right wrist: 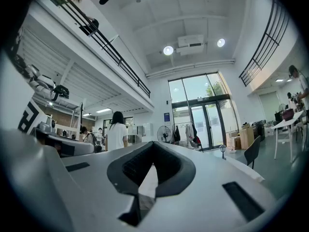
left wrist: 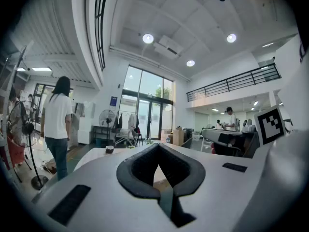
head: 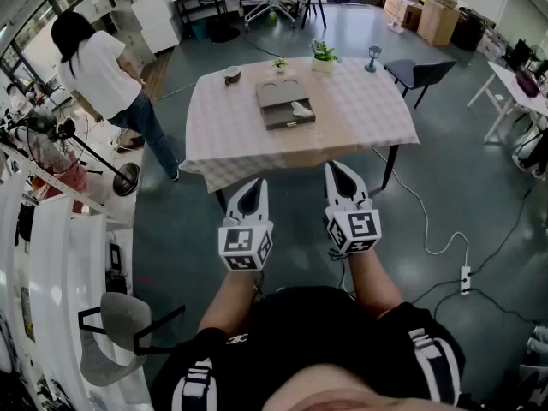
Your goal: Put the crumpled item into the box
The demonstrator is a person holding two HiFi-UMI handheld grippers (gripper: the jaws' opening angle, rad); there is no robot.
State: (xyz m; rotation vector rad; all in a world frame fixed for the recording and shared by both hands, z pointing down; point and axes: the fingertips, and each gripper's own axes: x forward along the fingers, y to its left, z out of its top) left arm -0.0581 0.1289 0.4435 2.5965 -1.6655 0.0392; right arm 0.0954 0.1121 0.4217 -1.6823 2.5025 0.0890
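A grey box (head: 267, 114) lies open in the middle of a table with a checked cloth (head: 360, 110). A white crumpled item (head: 300, 108) rests on the box's near half. Both grippers hang over the floor in front of the person, well short of the table's near edge. My left gripper (head: 257, 184) is shut with nothing in it, and its pads (left wrist: 145, 166) meet at the tips. My right gripper (head: 333, 168) is shut and empty as well. In the right gripper view the right gripper (right wrist: 152, 145) points level into the hall.
On the table's far side stand a potted plant (head: 324, 54), a smaller plant (head: 279, 62) and a round dark object (head: 232, 76). A person in a white shirt (head: 98, 67) stands left of the table by a fan stand (head: 124, 178). A dark chair (head: 419, 74) is at the right, and a cable and power strip (head: 465, 276) lie on the floor.
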